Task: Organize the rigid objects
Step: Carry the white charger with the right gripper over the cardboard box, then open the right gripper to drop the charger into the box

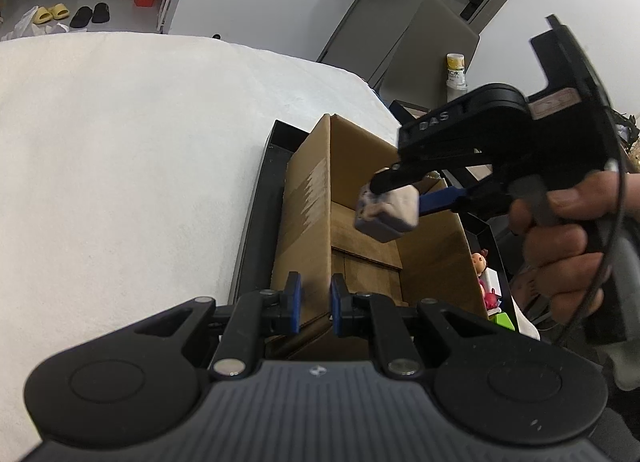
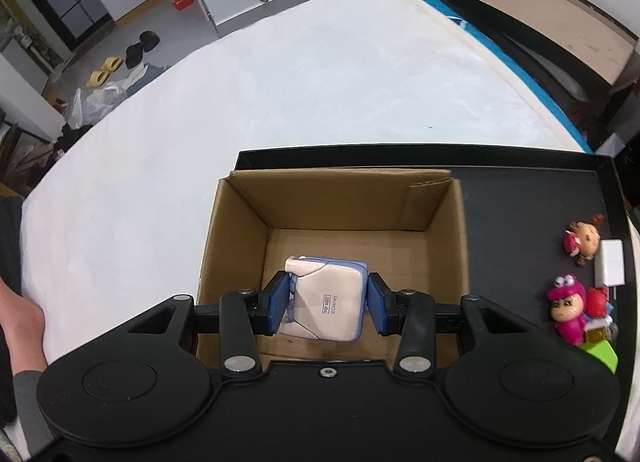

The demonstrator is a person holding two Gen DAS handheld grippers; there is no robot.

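An open cardboard box (image 2: 240,222) stands in a black tray (image 2: 520,222) on a white padded surface. My right gripper (image 2: 327,304) is shut on a white and pale-blue cube toy (image 2: 326,294), both blue pads pressing its sides, and holds it over the box's open inside. The left wrist view shows the same toy (image 1: 386,218) hanging from the right gripper (image 1: 394,198) above the box (image 1: 308,198), with a hand on the handle. My left gripper (image 1: 316,298) is shut on the near wall of the box, the cardboard edge pinched between its pads.
On the tray's right side lie two pink figurines (image 2: 584,242) (image 2: 566,314), a small white box (image 2: 610,262) and a green block (image 2: 600,354). The white surface (image 1: 120,142) stretches to the left. Slippers and bags lie on the floor beyond it.
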